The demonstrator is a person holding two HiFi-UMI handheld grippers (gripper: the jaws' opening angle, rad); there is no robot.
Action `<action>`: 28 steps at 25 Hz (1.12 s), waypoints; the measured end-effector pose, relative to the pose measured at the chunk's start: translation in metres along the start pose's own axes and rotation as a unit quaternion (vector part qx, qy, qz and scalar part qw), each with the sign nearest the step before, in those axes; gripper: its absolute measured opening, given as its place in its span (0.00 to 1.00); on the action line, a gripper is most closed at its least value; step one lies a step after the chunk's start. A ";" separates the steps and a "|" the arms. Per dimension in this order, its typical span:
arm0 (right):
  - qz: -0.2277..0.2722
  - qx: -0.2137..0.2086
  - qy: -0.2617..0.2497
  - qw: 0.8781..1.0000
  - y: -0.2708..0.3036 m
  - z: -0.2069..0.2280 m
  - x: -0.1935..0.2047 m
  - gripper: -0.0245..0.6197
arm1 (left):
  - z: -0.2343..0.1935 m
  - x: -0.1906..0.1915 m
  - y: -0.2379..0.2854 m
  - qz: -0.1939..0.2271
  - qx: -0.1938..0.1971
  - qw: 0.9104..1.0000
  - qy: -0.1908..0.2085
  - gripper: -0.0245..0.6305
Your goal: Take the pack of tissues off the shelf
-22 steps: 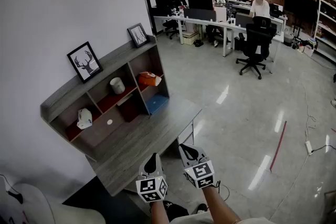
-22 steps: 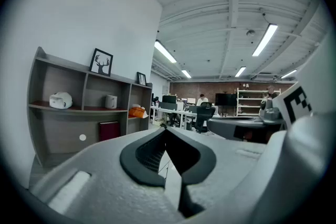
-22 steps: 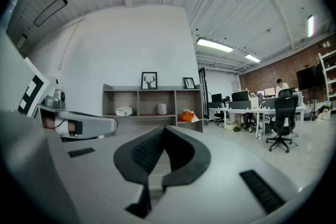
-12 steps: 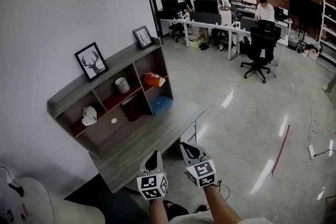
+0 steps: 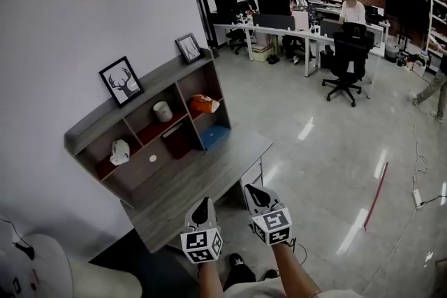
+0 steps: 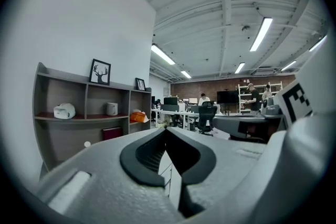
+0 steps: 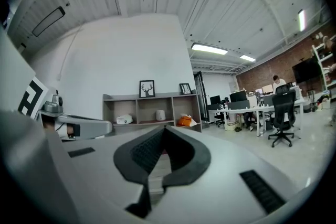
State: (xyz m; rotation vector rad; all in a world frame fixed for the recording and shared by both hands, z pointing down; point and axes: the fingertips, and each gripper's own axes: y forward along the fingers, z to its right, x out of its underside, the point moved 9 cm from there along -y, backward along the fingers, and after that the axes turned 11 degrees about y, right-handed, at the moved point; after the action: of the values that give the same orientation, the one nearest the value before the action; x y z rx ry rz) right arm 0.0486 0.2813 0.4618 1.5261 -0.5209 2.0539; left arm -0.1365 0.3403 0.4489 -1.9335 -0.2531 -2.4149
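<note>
Head view puts both well short of the shelf (image 5: 160, 82) and its orange pack (image 5: 201, 105) — the gripper views show left gripper (image 6: 166, 130) and right gripper (image 7: 164, 129) fingers pressed together, empty.

Shelf (image 5: 159, 80): the small white disc (image 5: 151, 158) in its lower middle bay is too small to identify. Far right of the shelf, a person (image 5: 434, 84) is cut by the frame edge. Below-left of the shelf, a white rounded object (image 5: 42, 269) is cut off.
</note>
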 end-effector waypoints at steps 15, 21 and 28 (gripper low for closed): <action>-0.011 0.024 0.015 1.000 0.024 0.036 0.002 0.06 | 0.007 0.007 0.046 -0.011 0.025 1.000 0.000 0.05; -0.021 0.016 0.029 0.999 0.048 0.058 -0.006 0.06 | 0.002 0.003 0.083 -0.006 0.029 0.999 -0.012 0.05; -0.045 0.019 0.016 0.999 0.090 0.092 -0.010 0.06 | -0.003 0.003 0.142 -0.008 0.030 0.999 -0.024 0.05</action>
State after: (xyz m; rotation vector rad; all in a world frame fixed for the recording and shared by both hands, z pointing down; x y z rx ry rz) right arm 0.0650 0.1538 0.4789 1.5084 -0.3965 2.0266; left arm -0.1215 0.2001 0.4662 -1.9729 -0.3404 -2.3433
